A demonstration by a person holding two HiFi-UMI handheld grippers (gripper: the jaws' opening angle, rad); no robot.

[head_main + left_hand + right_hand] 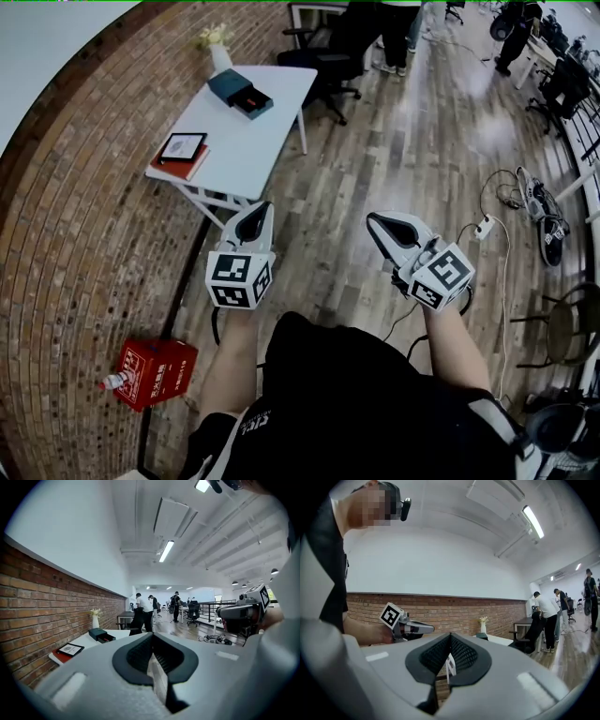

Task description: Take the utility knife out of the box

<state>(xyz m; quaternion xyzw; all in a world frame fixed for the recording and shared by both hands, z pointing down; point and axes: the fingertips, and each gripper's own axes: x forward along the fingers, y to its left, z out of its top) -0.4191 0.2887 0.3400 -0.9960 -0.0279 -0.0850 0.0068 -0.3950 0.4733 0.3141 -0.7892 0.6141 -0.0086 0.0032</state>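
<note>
**Both Grippers Shut, Box Far Off**

Nearest, the left gripper [261, 216] and the right gripper [380, 225] were both shut tight with nothing in them; if they reached the box like that, they would only push it. Farther off, on the white table [272, 122], sat the open box [240, 93] with a reddish thing inside, likely the utility knife [254, 97]; the flower vase [217, 52] just behind it could get knocked over.
</note>
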